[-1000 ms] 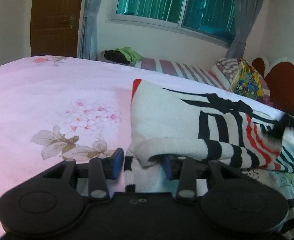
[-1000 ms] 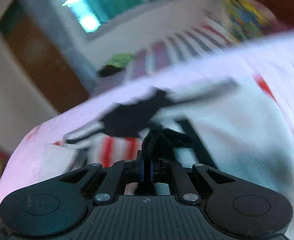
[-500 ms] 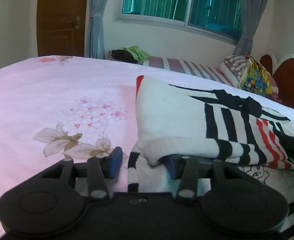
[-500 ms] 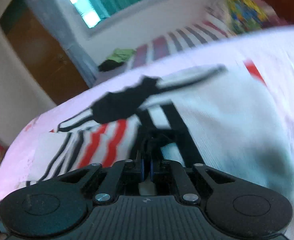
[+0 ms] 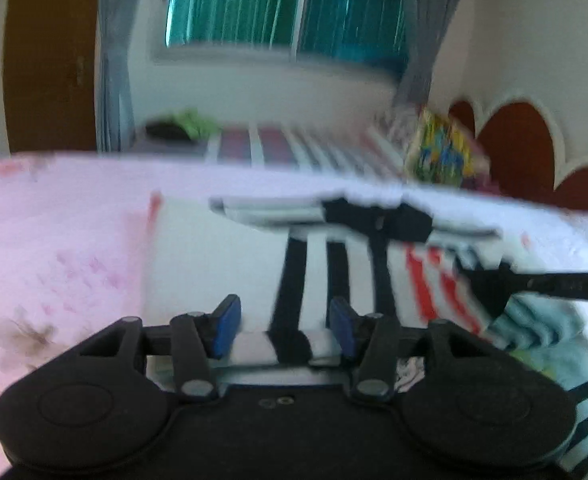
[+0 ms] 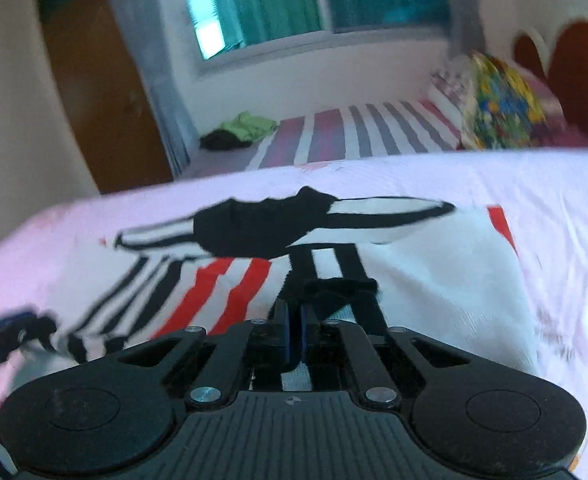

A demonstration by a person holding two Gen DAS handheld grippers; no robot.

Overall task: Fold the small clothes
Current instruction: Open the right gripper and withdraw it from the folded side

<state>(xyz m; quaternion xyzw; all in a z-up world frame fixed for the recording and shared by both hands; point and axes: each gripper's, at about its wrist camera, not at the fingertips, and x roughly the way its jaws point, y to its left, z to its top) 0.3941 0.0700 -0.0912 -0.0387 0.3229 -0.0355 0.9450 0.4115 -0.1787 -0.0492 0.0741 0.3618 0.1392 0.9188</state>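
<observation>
A small white sweater (image 5: pixel 221 256) with black and red stripes lies folded over on the pink bed sheet (image 5: pixel 53 240); it also shows in the right wrist view (image 6: pixel 446 280). My left gripper (image 5: pixel 283 330) is open, its blue pads either side of the sweater's near striped edge. My right gripper (image 6: pixel 294 332) is shut on the sweater's black hem and shows as a dark bar at the right of the left wrist view (image 5: pixel 534 280).
A second bed with a striped cover (image 6: pixel 358 132) stands behind, with green and black clothes (image 6: pixel 241 130) on it and a colourful pillow (image 6: pixel 498 100). A wooden door (image 6: pixel 101 88) and a curtained window (image 5: pixel 285 4) are at the back.
The left gripper has lifted and drawn back, so the sweater's fold no longer drapes its right pad. The right gripper has carried the hem across, and the sweater lies flatter.
</observation>
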